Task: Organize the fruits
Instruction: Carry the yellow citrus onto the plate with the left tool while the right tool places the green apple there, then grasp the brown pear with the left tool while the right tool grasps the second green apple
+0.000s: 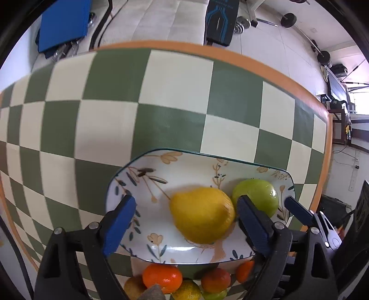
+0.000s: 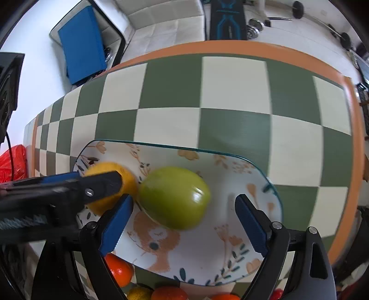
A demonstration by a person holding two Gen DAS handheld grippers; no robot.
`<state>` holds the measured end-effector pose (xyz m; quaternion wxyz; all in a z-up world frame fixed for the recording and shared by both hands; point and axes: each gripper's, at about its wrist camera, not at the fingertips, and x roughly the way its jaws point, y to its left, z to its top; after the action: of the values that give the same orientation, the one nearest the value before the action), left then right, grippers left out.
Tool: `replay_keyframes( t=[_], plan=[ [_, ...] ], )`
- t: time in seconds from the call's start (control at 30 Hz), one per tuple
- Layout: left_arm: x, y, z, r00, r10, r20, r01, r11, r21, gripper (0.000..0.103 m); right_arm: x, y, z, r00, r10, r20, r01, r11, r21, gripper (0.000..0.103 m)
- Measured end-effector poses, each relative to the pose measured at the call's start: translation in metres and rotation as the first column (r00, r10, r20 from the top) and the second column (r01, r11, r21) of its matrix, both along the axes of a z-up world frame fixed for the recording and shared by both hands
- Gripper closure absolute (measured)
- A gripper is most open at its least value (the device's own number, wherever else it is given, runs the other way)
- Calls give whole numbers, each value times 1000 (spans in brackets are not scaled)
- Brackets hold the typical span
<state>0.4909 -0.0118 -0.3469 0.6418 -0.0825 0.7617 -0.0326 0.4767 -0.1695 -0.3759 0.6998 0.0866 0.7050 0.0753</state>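
Observation:
A floral plate [image 1: 184,161] [image 2: 249,244] lies on the checkered table. On it lie a yellow pear [image 1: 203,214] [image 2: 108,170] and a green apple [image 1: 258,193] [image 2: 175,198], touching each other. My left gripper [image 1: 186,217] is open, its fingers either side of the pear without gripping it. My right gripper [image 2: 184,217] is open, just above the plate with the apple between its fingers. The left gripper's finger [image 2: 101,182] crosses over the pear in the right wrist view. Several oranges [image 1: 162,277] [image 2: 120,270] and small fruits lie in front of the plate.
The green-and-cream checkered table [image 1: 173,97] has an orange border [image 2: 355,161]. Beyond it are a white sofa [image 1: 161,20], a blue board [image 1: 64,23] and weights on the floor [image 1: 288,19]. A red bag [image 2: 11,161] sits at the far left.

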Motion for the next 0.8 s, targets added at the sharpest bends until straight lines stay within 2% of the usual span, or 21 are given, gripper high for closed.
replay_keyframes(
  t=[0.17, 0.33, 0.57, 0.67, 0.8],
  plan=[
    [-15, 7, 25, 997, -28, 74, 26, 999, 27, 9, -21, -6, 20, 998, -39, 40, 40, 999, -37, 6],
    [-45, 13, 59, 978, -82, 190, 62, 992, 111, 9, -56, -10, 44, 994, -65, 88, 72, 994, -80, 6],
    [-100, 21, 107, 926, -140, 350, 64, 973, 220, 9, -102, -5, 83, 982, -85, 169, 105, 988, -111, 6],
    [-120, 25, 128, 903, -158, 399, 63, 969, 239, 9, -122, -7, 106, 974, -101, 205, 126, 986, -111, 6],
    [-143, 29, 153, 884, -159, 439, 58, 970, 234, 9, -143, -3, 139, 957, -106, 270, 143, 982, -124, 6]
  ],
)
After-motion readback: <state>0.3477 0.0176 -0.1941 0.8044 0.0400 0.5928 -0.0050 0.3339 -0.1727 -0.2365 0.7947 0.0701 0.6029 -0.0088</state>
